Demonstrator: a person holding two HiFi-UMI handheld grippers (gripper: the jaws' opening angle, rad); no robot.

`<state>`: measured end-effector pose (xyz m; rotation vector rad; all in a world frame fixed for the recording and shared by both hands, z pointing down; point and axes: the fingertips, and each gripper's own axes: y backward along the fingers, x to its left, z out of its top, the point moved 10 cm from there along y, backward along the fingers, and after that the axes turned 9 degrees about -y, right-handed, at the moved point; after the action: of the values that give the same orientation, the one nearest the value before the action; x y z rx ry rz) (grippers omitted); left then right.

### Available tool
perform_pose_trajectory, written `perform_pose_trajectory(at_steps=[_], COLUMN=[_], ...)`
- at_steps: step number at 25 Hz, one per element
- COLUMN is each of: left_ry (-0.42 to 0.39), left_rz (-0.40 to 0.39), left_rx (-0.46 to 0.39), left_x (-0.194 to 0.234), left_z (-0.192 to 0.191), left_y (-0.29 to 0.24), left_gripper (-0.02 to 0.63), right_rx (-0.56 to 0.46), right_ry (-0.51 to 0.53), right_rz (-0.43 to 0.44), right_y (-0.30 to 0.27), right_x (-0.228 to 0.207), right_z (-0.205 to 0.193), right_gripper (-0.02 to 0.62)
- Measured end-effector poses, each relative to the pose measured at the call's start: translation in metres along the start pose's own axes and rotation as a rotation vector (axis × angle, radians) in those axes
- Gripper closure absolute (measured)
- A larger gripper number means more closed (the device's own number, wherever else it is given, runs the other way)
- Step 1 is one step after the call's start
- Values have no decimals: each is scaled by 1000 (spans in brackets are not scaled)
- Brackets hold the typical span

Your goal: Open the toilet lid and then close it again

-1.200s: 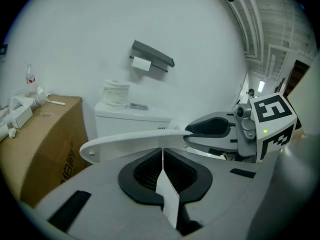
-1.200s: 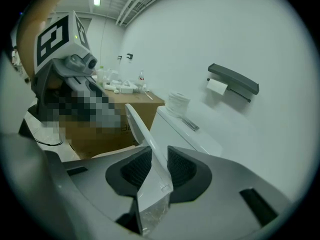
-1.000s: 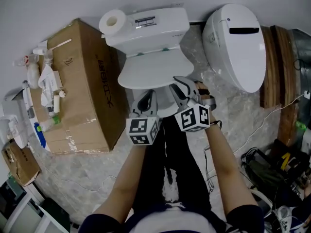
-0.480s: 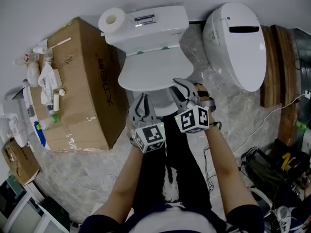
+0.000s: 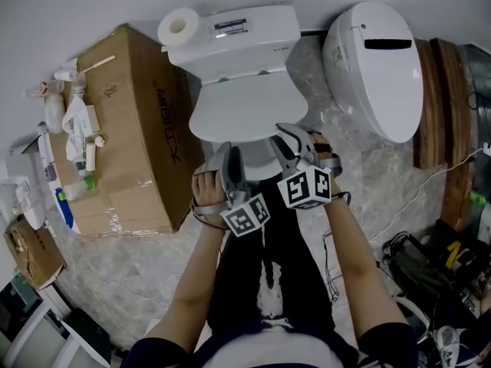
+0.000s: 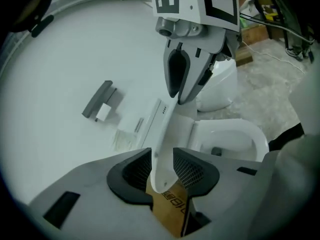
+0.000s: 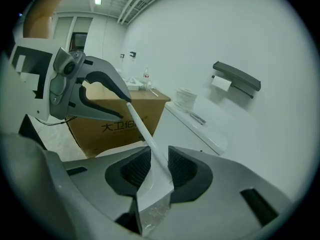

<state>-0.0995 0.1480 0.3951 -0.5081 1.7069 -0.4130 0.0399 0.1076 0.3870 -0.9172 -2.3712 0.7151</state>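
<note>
Toilet lid (image 5: 247, 110): in front of the cistern (image 5: 234, 37), front rim lifted slightly off the seat (image 6: 257, 139). Opening barely begun, closing still to come.
Right tool (image 5: 284, 140): clamped on that rim.
Left tool (image 5: 229, 158): rolled onto its side since the earlier frame, jaws just opened wide, straddling the rim, apparently not yet pressing.

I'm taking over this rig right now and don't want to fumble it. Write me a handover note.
Left gripper: jaws have just been opening; they straddle the toilet lid at its front edge without pressing on it.
Right gripper: jaws shut on that same edge, beside the left.
Lid: raised partway, bowl showing beneath.
Done: lid lifted off the bowl.
To do: whether it is going up or down isn't shown; finish with it closed.
</note>
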Motion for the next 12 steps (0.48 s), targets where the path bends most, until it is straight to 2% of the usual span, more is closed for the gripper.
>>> perform_pose_trajectory(at_steps=[6, 10, 12], left_ry=[-106, -108, -98], left_rz=[-12, -3, 2], left_rx=[-19, -29, -21], left_x=[-11, -13, -14], left_z=[1, 3, 1], left_y=[-9, -12, -11], left_gripper=[479, 482, 534], right_rx=[16, 19, 23], right_ry=[-2, -6, -11], right_rz=[9, 9, 7], right_y=[2, 3, 3], right_x=[10, 14, 16], right_z=[-7, -11, -13], right_gripper=[506, 505, 503])
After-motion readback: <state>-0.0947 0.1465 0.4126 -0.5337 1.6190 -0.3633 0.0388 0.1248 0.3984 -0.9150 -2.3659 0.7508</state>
